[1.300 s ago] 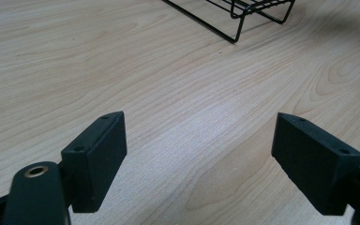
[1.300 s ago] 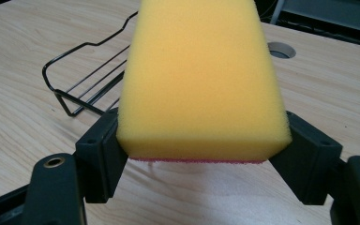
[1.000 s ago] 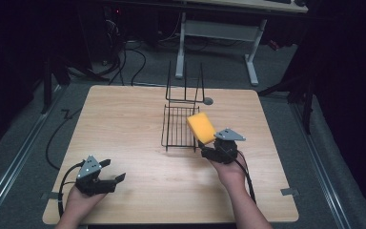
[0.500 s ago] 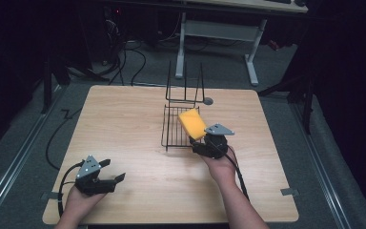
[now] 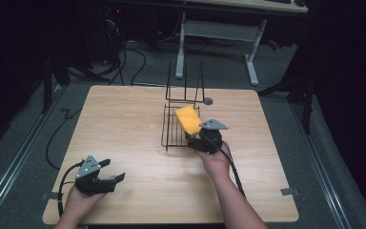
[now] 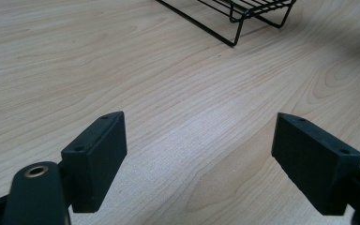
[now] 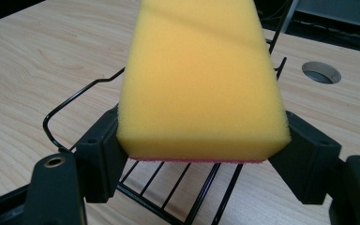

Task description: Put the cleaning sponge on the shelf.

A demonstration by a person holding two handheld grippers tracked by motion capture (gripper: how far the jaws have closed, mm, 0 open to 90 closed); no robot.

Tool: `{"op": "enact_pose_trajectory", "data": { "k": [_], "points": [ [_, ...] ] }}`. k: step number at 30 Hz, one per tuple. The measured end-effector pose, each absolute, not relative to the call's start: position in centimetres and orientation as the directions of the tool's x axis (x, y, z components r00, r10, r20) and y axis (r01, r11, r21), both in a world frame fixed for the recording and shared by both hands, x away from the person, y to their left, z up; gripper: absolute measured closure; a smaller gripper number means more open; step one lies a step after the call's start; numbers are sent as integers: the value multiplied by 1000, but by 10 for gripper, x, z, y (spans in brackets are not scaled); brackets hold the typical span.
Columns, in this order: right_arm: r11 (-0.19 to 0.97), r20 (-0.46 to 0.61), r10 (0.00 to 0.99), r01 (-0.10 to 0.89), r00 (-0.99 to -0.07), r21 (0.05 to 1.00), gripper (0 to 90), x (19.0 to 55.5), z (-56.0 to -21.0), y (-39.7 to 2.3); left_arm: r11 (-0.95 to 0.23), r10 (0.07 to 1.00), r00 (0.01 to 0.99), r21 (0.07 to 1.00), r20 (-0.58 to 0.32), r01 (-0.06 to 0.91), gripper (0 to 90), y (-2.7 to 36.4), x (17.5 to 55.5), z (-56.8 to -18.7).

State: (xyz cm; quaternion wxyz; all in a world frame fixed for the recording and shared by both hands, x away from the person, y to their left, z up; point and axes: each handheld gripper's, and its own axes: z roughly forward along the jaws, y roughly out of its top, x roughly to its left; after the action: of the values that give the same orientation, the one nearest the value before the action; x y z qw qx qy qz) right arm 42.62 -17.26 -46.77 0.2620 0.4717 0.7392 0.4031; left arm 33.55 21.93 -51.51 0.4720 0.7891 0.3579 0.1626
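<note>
A yellow sponge [image 5: 188,119] with a thin red underside is clamped between the jaws of my right gripper [image 5: 194,135]. In the right gripper view the sponge [image 7: 201,79] reaches forward over the near edge of a black wire rack [image 7: 178,190]. The rack [image 5: 176,129] stands at the middle of the wooden table [image 5: 124,124], with an upright wire back at its far end. My left gripper [image 5: 114,171] rests low at the table's front left, held by a hand. In the left gripper view its jaws stand wide apart over bare wood, and the left gripper [image 6: 199,152] holds nothing.
A round cable hole [image 5: 208,101] sits in the tabletop just right of the rack's upright back. A corner of the rack [image 6: 243,18] shows at the top of the left gripper view. Beyond the table stand a desk frame [image 5: 219,28] and loose cables on the floor.
My right gripper has carried the sponge leftward, from beside the rack's right edge to over the rack. The left gripper has stayed in place.
</note>
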Motion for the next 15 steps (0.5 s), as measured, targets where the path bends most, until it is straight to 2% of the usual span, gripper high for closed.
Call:
{"op": "enact_pose_trajectory", "data": {
  "k": [15],
  "points": [
    [230, -3, 912, 504, -411, 833, 266, 444, -471, -160, -293, 717, 692, 864, -84, 409, 189, 220, 336, -515]
  ]
}}
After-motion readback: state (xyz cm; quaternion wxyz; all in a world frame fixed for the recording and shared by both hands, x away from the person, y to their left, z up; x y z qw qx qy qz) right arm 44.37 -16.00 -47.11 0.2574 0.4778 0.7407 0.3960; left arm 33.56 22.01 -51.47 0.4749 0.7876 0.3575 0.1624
